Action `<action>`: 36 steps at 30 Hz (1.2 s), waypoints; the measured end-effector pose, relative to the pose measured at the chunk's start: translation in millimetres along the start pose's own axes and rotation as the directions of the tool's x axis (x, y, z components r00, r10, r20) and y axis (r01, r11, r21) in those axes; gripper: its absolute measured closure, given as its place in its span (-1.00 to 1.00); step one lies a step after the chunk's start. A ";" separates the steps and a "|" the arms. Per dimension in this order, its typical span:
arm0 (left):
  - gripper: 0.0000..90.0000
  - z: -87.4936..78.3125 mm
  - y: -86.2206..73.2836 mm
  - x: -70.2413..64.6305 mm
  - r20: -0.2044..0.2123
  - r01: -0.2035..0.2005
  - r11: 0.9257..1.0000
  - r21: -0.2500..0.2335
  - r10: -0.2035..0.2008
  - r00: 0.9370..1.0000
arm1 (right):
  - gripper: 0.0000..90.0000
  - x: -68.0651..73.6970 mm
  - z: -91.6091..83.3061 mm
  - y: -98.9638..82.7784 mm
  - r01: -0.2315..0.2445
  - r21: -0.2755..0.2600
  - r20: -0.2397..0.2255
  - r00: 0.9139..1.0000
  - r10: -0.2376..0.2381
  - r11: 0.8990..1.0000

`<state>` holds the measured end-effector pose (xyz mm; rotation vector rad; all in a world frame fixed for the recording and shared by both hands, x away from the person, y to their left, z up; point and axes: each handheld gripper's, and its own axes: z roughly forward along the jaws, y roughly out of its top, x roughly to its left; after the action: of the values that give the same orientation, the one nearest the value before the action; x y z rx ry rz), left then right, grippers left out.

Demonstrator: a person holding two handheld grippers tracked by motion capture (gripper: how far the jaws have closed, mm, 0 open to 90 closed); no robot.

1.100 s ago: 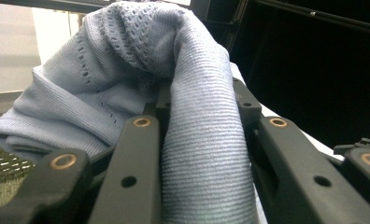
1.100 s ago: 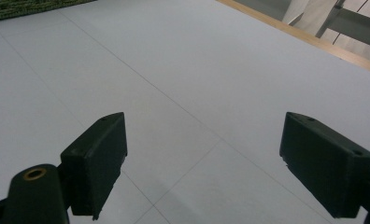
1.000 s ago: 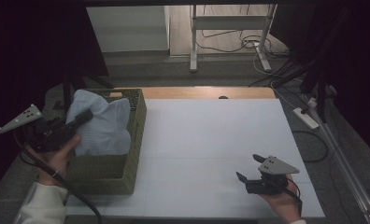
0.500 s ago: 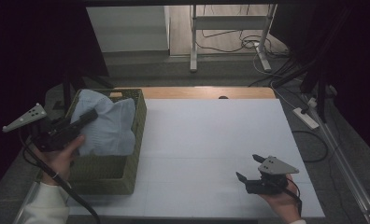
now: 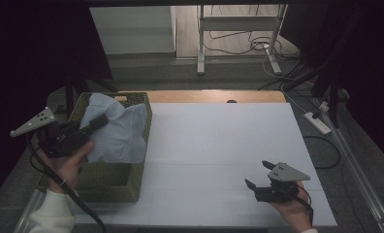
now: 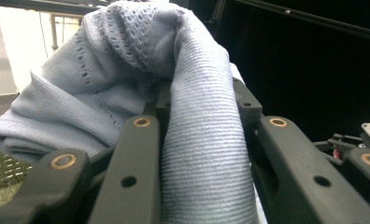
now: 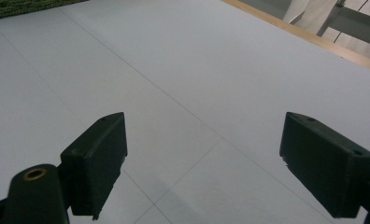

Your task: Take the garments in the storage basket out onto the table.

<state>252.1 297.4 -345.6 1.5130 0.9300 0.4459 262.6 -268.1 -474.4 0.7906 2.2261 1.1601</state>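
Observation:
A light blue knit cloth hangs over the green woven basket at the table's left side. My left gripper is shut on a fold of it and holds it above the basket. In the left gripper view the cloth bunches between the black jaws of the left gripper and drapes over them, hiding the fingertips. My right gripper rests low over the white table near the front right. Its jaws are open with nothing between them.
The white tabletop stretches from the basket to the right edge. A wooden strip runs along its far edge. Beyond it stand a metal table leg and floor cables. A power strip lies on the floor at the right.
My left gripper has shifted slightly to the right with the cloth, which now hangs more bunched. The right gripper has stayed in place.

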 end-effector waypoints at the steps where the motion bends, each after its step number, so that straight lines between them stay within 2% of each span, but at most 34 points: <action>1: 0.57 0.0 0.0 0.0 0.000 0.000 1.000 0.000 0.000 1.000 | -0.66 0.0 -0.1 0.0 0.000 0.001 -0.001 1.000 0.000 1.000; 36: 0.58 27.2 1.3 -15.5 0.060 -0.006 1.000 0.018 0.005 0.998 | -0.66 0.5 1.0 0.0 0.002 0.004 -0.004 1.000 -0.002 1.000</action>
<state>263.4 268.2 -345.6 1.5373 0.8852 0.3952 262.9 -267.3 -475.0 0.7888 2.2327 1.1571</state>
